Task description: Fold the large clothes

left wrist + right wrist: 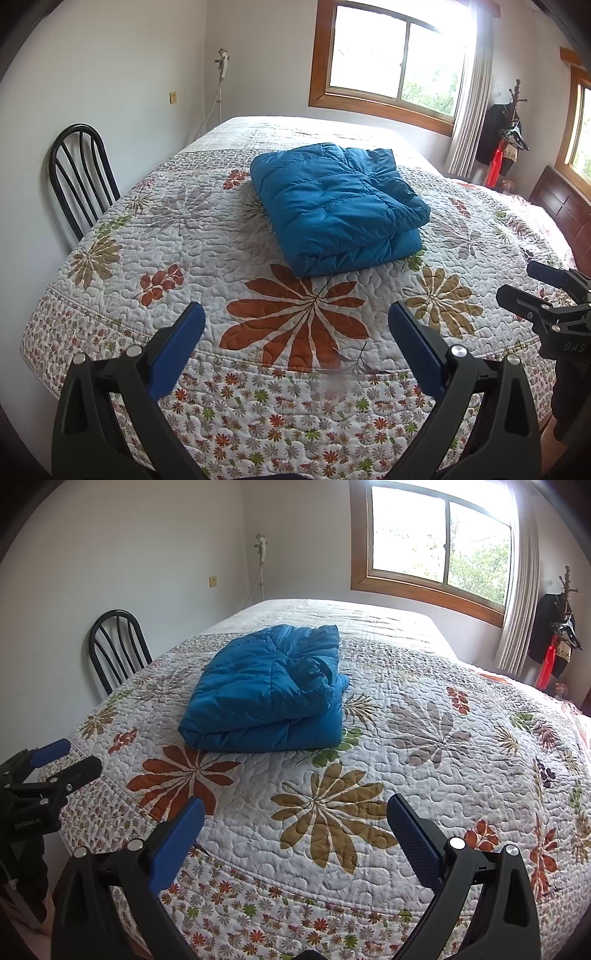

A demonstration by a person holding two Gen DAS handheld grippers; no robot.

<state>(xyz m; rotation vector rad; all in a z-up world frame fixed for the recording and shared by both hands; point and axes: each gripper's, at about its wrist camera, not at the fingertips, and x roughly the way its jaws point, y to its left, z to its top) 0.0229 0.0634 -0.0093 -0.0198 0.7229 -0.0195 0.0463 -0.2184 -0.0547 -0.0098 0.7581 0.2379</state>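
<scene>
Across both views: one bed [184, 229], covered by one floral quilt [303, 317], near edge cut off by the lower frame, far right side hidden past the picture edge. On top, toward the middle of the quilt: one blue padded jacket [332, 206], folded into a thick rectangular bundle, lying flat, untouched by either tool; sleeves and collar tucked inside, not distinguishable. Same jacket [269, 690] confirmed in the right wrist view, fold edge toward the cameras. On the far wall: one window [395, 59] with wooden frame, two panes counted, glare washing out the upper right; one curtain [469, 96] beside it. Against the left wall: one black metal chair [79, 173], seat and legs hidden behind the bed. At right: one coat stand [511, 122] with dark and red items, too small to identify. Left gripper [295, 321]: fingers spread wide, holding nothing, hovering short of the jacket. Right gripper [295, 812]: likewise spread, empty, well apart from the jacket.
</scene>
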